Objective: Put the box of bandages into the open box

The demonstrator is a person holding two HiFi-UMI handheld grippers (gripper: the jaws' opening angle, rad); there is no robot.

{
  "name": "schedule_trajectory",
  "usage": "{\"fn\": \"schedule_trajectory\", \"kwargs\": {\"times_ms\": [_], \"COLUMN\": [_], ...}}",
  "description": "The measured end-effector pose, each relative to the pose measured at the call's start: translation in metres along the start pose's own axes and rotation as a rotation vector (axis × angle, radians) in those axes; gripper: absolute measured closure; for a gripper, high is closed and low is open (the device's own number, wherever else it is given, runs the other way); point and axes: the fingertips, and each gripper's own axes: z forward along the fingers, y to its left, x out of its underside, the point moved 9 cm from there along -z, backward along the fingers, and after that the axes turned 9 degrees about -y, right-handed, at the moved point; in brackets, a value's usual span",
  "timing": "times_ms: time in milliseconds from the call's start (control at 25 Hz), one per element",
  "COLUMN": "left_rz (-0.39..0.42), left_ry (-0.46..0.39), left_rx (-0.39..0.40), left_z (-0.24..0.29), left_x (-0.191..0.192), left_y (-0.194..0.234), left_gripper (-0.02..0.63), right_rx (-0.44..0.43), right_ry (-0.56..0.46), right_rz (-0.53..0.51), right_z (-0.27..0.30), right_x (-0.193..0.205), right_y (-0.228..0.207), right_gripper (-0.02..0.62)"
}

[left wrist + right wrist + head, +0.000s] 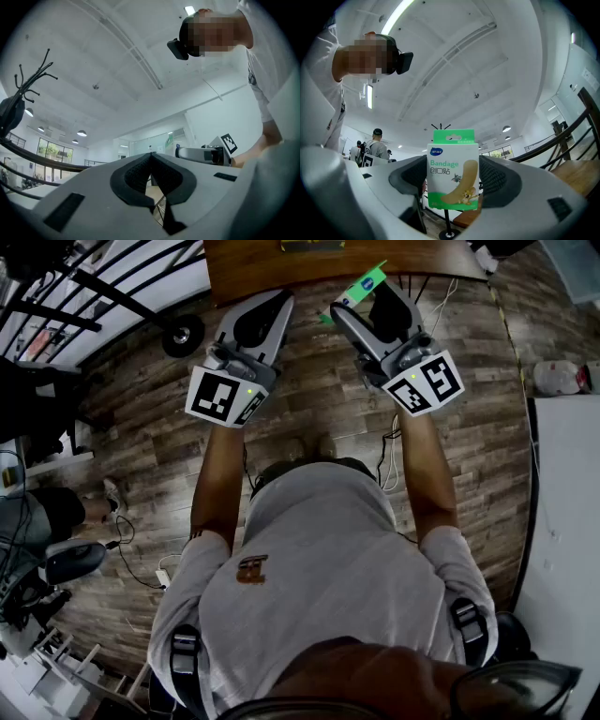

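Green bandage box in right tool

two tools, left tool and right tool, one box of bandages, one table

Looking like open-plan office or lab: wood-plank floor running throughout, cables trailing over it, black railing edging it, strip light and pendant lamps glowing, glass partitions lining back, people standing around.
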Motion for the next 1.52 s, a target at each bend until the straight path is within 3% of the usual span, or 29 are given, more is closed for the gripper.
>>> {"fn": "schedule_trajectory", "kwargs": {"times_ms": [840, 1120, 1520], "left_rz": [0.017, 0.033, 0.026], "left_ry": [0.009, 0.02, 0.008], "left_rx": [-0.082, -0.109, -0.12], "left_z": [0.015, 0.07, 0.083], "left_x": [0.024, 0.038, 0.058], "left_y": [-0.001, -0.032, 0.006], "left_gripper": [0.588, 0.587, 0.586], "right_rx": [-0.072, -0.09, -0.096], "right_ry": [0.022, 0.026, 0.045], "right_rz": [-0.013, 0.008, 0.001], "right_z": [-0.01, -0.034, -0.006], "right_x": [-0.002, -0.03, -0.012], "right_y": [-0.037, -0.093, -0.117], "right_gripper": [0.275, 0.275, 0.275]}}
